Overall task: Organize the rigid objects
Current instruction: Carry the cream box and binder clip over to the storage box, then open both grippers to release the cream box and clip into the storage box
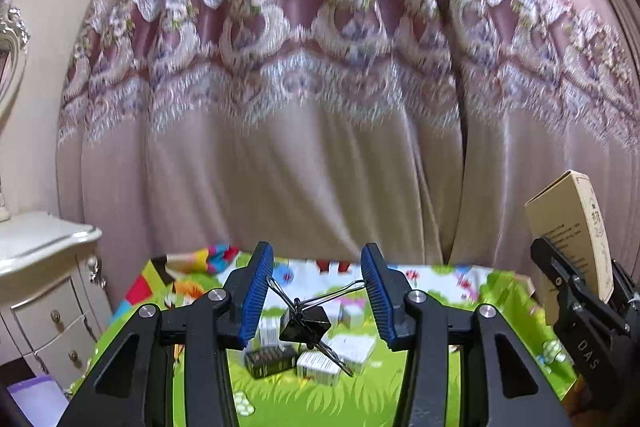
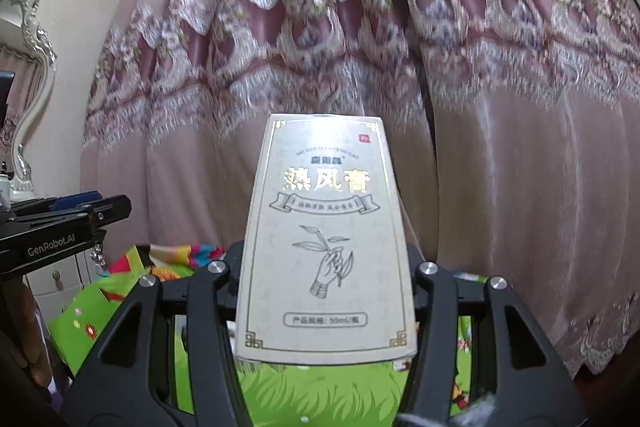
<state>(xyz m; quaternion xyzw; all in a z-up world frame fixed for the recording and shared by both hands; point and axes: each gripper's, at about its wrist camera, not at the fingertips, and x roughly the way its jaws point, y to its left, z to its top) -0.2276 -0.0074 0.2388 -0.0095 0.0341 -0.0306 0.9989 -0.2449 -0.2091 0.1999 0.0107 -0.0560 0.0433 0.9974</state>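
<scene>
My left gripper (image 1: 317,261) is raised over the mat and shut on a black binder clip (image 1: 306,321). The clip's wire handles are spread against the blue pads (image 1: 256,291). Below it, several small boxes lie on the colourful play mat (image 1: 320,399): a black one (image 1: 268,363) and white ones (image 1: 320,369). My right gripper (image 2: 326,267) is shut on a tall pale carton (image 2: 326,239) with gold Chinese lettering, held upright; the carton hides the fingers. The right gripper (image 1: 576,291) and its carton (image 1: 572,219) also show at the right edge of the left wrist view.
A pink lace-trimmed curtain (image 1: 320,147) hangs straight ahead behind the mat. A white dresser with drawers (image 1: 40,247) stands at the left, with an ornate mirror (image 2: 32,67) above it. The left gripper's body (image 2: 64,223) shows at the left of the right wrist view.
</scene>
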